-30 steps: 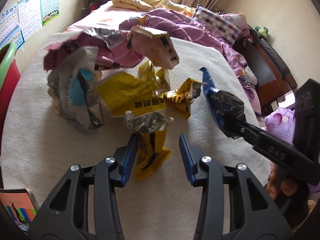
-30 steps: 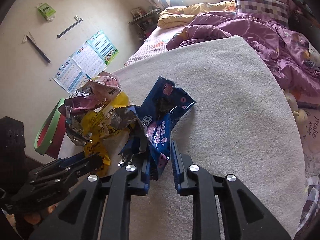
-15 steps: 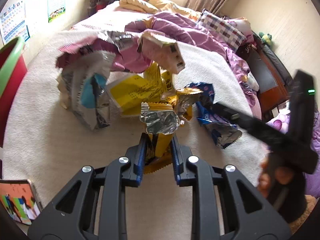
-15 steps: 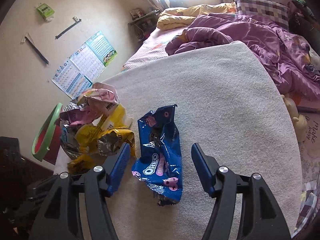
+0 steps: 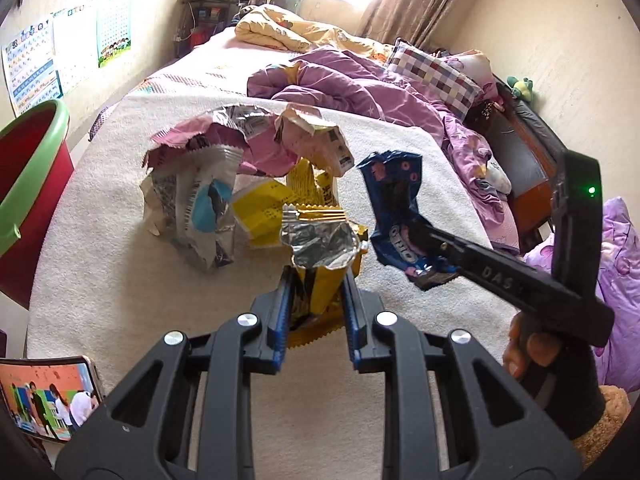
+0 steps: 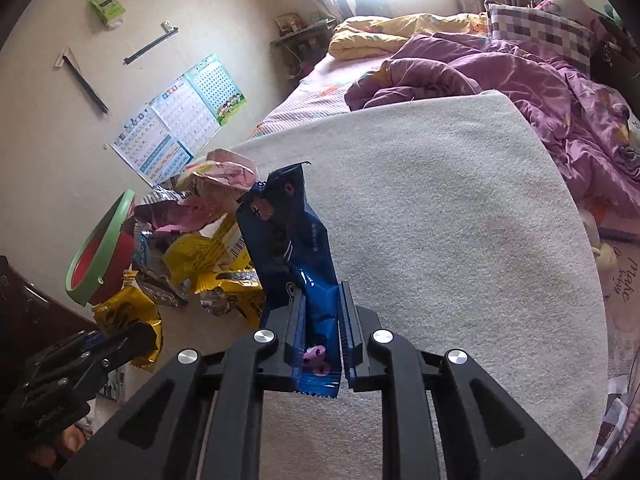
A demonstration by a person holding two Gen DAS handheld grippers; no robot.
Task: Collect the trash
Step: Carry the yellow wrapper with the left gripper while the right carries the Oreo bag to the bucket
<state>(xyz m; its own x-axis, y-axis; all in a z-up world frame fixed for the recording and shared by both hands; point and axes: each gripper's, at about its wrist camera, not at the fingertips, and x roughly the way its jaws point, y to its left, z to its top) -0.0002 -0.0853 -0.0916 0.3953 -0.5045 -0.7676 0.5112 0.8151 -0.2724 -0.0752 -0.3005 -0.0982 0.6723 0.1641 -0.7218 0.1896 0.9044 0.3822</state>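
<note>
While both grippers work over the cream blanket on the bed, the left gripper has its jaws narrow and closed on the bottom of a yellow snack wrapper, whose silver inside is open at the top. The right gripper has its jaws narrow too, holding a blue cookie wrapper by its lower end; the wrapper stands upright above the blanket, and in the left wrist view it hangs just right of the yellow one. Behind the yellow wrapper lies the rest of the trash: a pink wrapper, a silver-white bag w/ a blue spot, and another yellow pack, all close together. A red bin w/ green rim stands at the left side of the bed, near the pile. A purple quilt is further back.
</note>
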